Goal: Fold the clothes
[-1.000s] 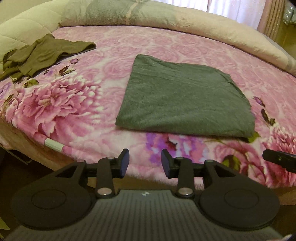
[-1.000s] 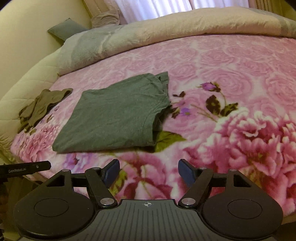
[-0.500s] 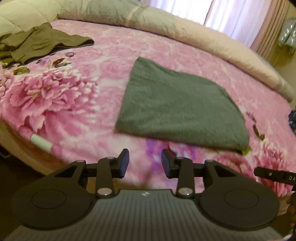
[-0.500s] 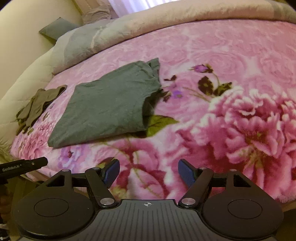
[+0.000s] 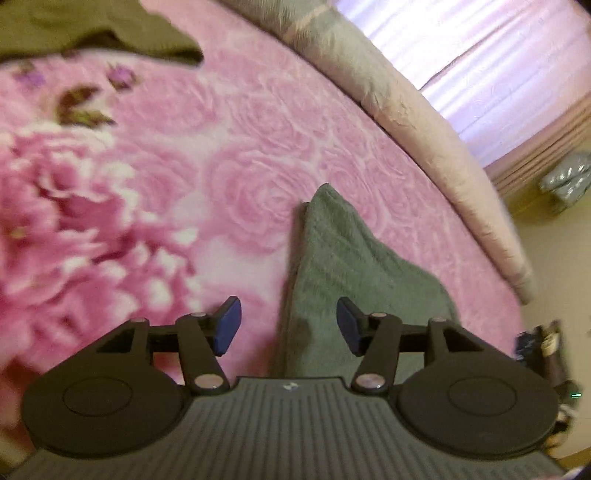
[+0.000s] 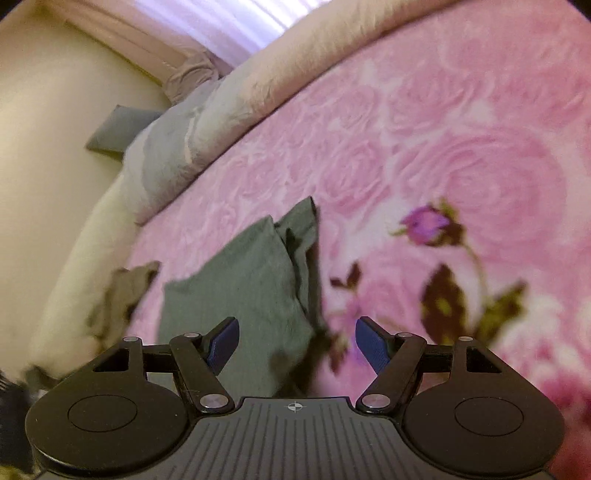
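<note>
A folded grey-green garment (image 5: 354, 273) lies flat on the pink floral bedspread (image 5: 229, 177). My left gripper (image 5: 288, 326) is open and empty, low over the garment's left edge, with that edge between its fingers. In the right wrist view the same garment (image 6: 251, 291) shows with its layered right edge. My right gripper (image 6: 297, 343) is open and empty, low over that right edge. An olive-brown garment (image 5: 92, 26) lies crumpled at the far left of the bed; it also shows in the right wrist view (image 6: 122, 295).
A rolled beige and grey duvet (image 5: 406, 110) runs along the far side of the bed, also in the right wrist view (image 6: 258, 88). A grey pillow (image 6: 118, 129) leans against the cream wall. Curtains (image 5: 480, 55) hang behind.
Both grippers have moved forward and down over the bed, close to the two side edges of the grey-green garment. Both have opened wider. The garment has not moved.
</note>
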The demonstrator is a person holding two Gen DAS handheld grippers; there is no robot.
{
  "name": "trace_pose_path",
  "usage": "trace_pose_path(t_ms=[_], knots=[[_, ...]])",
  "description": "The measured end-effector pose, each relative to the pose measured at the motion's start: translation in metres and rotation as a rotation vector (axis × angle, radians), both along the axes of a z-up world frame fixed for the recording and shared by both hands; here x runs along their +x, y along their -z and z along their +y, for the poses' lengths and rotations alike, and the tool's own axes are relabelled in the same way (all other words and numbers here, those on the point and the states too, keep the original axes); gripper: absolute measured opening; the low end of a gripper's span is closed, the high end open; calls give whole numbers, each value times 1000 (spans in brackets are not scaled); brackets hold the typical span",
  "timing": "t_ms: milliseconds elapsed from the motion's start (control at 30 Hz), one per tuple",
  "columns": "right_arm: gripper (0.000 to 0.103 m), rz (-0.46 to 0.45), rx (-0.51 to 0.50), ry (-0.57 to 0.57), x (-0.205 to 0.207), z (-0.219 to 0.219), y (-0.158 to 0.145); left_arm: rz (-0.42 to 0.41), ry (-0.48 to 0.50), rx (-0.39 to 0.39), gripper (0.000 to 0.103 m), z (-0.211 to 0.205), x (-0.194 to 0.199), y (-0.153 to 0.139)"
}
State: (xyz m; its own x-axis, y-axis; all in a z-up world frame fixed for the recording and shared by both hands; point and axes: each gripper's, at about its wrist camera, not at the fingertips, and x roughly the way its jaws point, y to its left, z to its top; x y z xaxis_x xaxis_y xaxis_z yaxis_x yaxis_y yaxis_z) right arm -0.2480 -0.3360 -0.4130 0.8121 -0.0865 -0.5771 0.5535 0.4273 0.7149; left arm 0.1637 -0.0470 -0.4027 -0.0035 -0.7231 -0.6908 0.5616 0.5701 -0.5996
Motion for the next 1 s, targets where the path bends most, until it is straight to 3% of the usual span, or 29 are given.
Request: trace_pose_path(t_ms=[167, 333, 467, 567, 733, 867, 1000], knots=[[73, -36, 119, -59, 24, -40, 22, 86, 66, -48, 62, -24, 18, 14], [72, -54, 170, -134, 49, -65, 31, 110, 133, -75, 61, -49, 25, 19], [70, -48, 152, -205, 69, -72, 33, 116, 179, -89, 52, -66, 26, 24], [60, -61, 158, -238, 79, -73, 39, 150, 189, -114, 41, -73, 30, 31], [60, -130, 155, -275, 84, -72, 48, 177, 207, -148, 28, -85, 30, 42], [32, -155, 166, -282, 88, -73, 57, 216, 215, -152, 19, -96, 34, 49], [14, -183, 178, -281, 91, -78, 66, 255, 219, -152, 12, -103, 41, 52]])
